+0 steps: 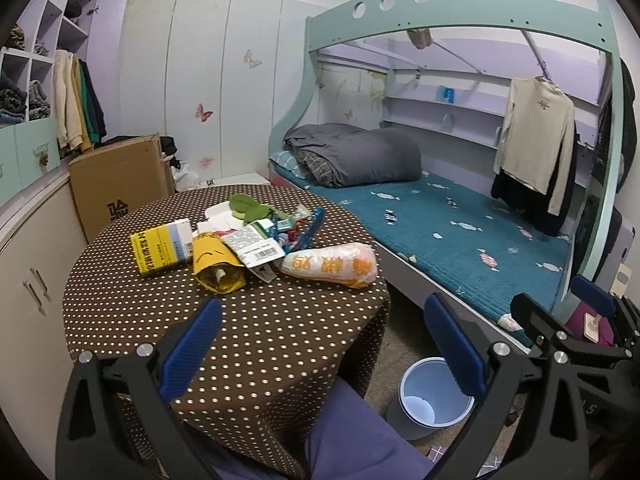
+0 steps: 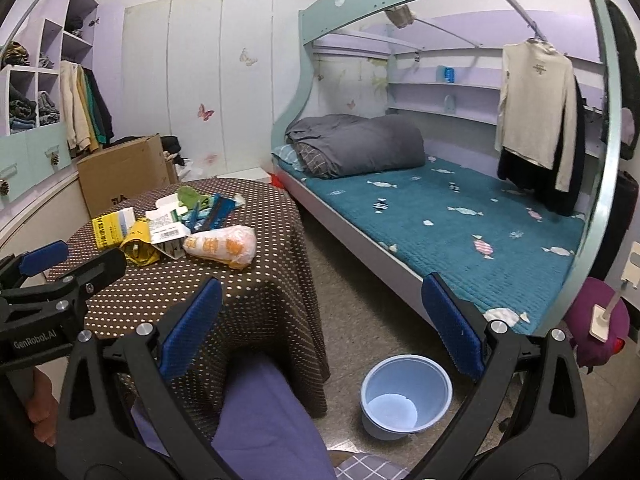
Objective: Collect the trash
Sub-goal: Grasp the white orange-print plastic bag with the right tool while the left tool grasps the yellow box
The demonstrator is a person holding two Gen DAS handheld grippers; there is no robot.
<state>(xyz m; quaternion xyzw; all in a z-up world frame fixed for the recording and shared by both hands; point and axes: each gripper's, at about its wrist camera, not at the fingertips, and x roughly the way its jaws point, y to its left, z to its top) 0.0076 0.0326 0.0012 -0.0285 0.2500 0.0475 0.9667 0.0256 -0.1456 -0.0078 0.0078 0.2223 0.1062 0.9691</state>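
Note:
A pile of trash lies on the round table with a brown dotted cloth: a yellow box, a crumpled yellow wrapper, a white-orange plastic bag, a barcode wrapper, blue wrappers and a green piece. The same pile shows in the right wrist view, with the orange bag nearest. A light blue bin stands empty on the floor right of the table. My left gripper is open and empty, short of the pile. My right gripper is open and empty above the floor.
A bunk bed with a blue mattress and grey duvet fills the right side. A cardboard box stands behind the table. Cabinets run along the left wall. The person's leg in blue trousers is under the table edge.

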